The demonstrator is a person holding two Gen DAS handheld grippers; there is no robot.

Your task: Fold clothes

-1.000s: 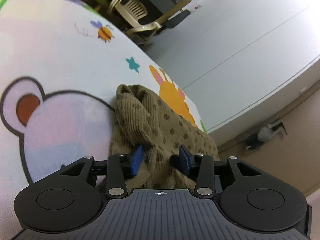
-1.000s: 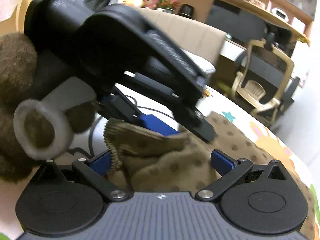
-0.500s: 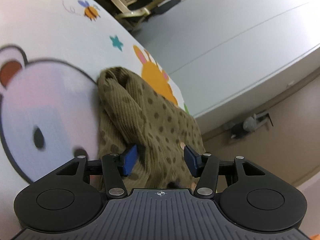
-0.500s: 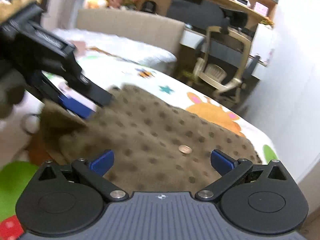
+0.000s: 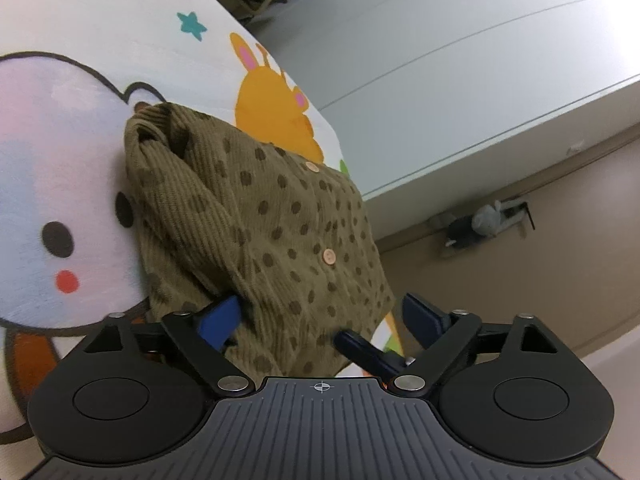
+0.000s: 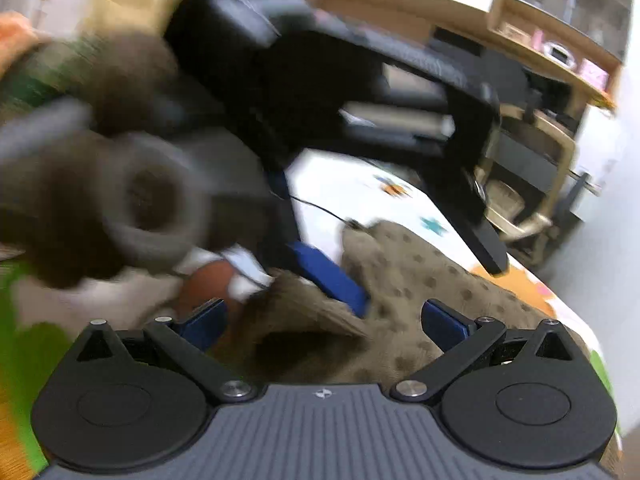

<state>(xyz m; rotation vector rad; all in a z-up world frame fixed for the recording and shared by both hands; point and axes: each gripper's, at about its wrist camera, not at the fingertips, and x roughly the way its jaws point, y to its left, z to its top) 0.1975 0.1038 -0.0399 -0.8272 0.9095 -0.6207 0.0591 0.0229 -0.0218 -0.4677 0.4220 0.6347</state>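
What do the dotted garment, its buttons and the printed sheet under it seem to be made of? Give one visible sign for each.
Garment: olive, fine-ribbed fabric, likely corduroy or rib knit; matte, with parallel ridges and darker dots.
Buttons: small peach discs, smooth with a slight sheen, probably plastic.
Sheet: soft woven or fleecy cloth, matte, with flat printed cartoon animals; the exact fibre cannot be told.

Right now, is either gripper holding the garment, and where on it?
Neither. The left gripper jaws are opening, straddling the near hem of the brown dotted cardigan without pinching it. The right gripper is open above the fabric.
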